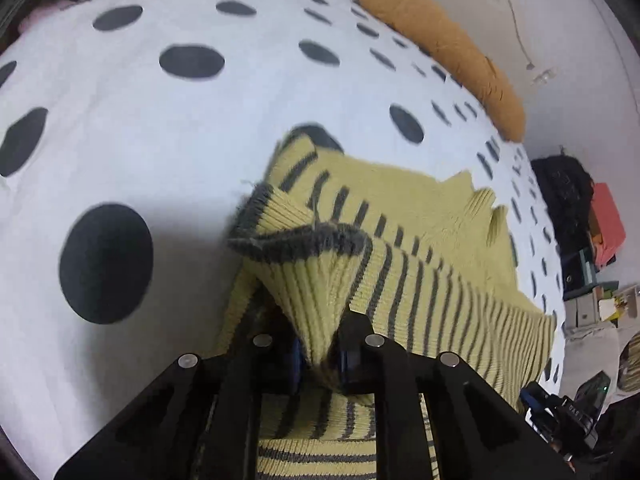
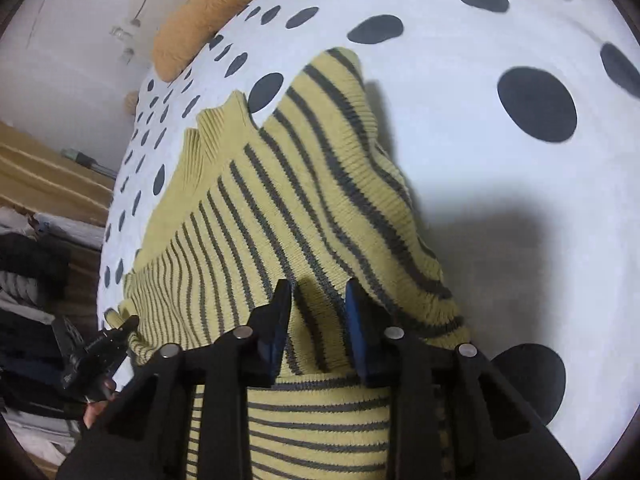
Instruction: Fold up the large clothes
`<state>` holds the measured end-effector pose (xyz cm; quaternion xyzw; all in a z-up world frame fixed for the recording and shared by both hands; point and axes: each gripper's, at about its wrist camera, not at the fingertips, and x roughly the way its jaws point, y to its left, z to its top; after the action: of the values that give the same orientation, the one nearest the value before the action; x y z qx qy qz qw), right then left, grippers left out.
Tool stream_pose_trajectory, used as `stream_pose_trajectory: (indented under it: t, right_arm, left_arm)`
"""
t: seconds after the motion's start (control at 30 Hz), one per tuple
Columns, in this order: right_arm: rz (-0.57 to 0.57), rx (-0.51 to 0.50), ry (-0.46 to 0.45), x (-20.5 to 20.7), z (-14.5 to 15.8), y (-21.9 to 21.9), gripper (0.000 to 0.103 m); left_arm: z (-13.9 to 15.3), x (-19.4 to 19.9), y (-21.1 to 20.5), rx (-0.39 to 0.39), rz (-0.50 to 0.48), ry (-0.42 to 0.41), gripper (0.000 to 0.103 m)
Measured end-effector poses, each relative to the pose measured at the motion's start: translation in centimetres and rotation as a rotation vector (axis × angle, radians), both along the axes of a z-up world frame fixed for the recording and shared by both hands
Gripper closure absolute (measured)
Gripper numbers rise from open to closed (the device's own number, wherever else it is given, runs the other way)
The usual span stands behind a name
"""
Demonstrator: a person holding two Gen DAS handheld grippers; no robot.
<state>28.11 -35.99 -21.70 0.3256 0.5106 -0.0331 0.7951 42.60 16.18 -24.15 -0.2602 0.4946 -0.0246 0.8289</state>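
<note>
A yellow, grey-striped sweater (image 2: 304, 200) is spread on a white bedspread (image 1: 132, 128) printed with dark dots. Its ribbed cuff is clamped in the left gripper (image 1: 320, 360); a fold of its knit is pinched by the right gripper (image 2: 320, 320). An orange pillow (image 1: 444, 48) lies at the bed's far edge by a white wall (image 1: 568, 40).

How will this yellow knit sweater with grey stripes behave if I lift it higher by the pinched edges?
The yellow ribbed-knit sweater with grey stripes will probably sag between grips: it already fans and droops from the left gripper. Its thick knit looks fairly heavy, so expect stretch. The ribbing probably resists slipping from the right gripper.
</note>
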Motion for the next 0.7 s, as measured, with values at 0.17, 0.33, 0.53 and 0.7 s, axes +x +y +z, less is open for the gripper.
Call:
stream_pose_trajectory:
  t: [0.17,0.33,0.53,0.7]
  right_arm:
    - [-0.034,-0.025,-0.062,-0.1,2.3,-1.5,0.074]
    - [-0.055,-0.064,0.055,1.9,0.6,-4.1,0.103]
    - [-0.027,-0.081,-0.077,3.7,4.6,-3.0,0.101]
    - [0.049,0.024,-0.011,7.6,1.4,-0.3,0.101]
  left_arm:
    - [-1.9,0.2,1.6,-0.053,-0.016,0.036,0.086]
    - [0.9,-2.6,6.5,0.013,0.141,0.005,0.076]
    - [5.7,-2.2,6.3,-0.017,0.043,-0.084,0.071]
    - [2.7,1.4,-3.2,-0.104,-0.197,-0.02,0.05]
